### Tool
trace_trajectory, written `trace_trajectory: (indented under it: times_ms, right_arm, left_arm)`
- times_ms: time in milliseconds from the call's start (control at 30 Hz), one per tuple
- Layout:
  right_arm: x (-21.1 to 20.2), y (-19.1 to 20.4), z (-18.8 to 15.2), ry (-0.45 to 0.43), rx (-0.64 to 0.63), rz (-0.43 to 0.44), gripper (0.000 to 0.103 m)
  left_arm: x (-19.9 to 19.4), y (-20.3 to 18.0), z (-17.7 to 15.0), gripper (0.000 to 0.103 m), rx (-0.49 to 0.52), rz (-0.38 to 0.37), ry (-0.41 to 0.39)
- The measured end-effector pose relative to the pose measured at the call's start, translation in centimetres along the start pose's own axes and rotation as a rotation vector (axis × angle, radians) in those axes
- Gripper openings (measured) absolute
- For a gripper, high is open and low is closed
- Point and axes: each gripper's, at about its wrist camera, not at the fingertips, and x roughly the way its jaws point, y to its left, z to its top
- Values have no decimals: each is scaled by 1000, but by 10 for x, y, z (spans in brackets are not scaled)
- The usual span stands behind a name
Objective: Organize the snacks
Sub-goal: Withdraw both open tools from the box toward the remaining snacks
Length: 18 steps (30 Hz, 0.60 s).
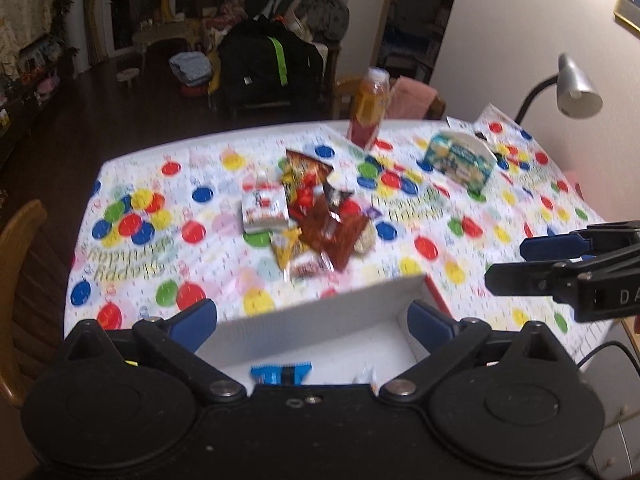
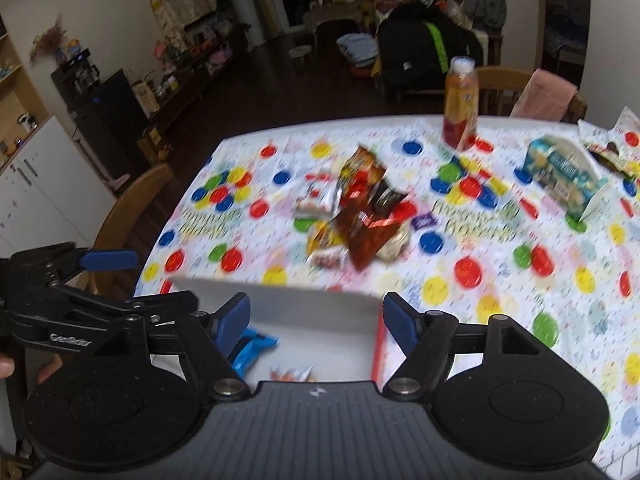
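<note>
— White cardboard box point(image 1: 320, 316) sits at the near table edge, a blue wrapper point(image 1: 281, 374) inside. Where are the tongs?

— Both hang over it, empty: left gripper point(image 1: 312, 320) spread wide, right gripper point(image 2: 316, 320) spread wide. The snack pile point(image 2: 356, 216) lies beyond the box, mid-tablecloth point(image 2: 500, 264).

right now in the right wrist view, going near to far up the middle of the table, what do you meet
right gripper → white box with a blue packet in it → pile of snack packets → juice bottle at the far edge → wooden chair beyond the table
</note>
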Motion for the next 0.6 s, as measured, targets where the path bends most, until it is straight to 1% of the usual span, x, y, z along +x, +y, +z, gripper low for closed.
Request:
trace_trajectory:
  times_ms: [100, 200, 367, 600]
  right_arm:
    - [4, -13, 15, 0, 24, 9, 73]
    - [10, -23, 30, 2, 32, 7, 73]
    - [25, -36, 54, 2, 0, 13, 73]
    - [62, -51, 89, 57, -37, 28, 73]
  left_arm:
    - [5, 0, 13, 102, -6, 19, -22]
    - [15, 2, 25, 102, -18, 42, -24]
    - [40, 10, 43, 102, -60, 73, -3]
    - [84, 22, 61, 102, -121, 108, 36]
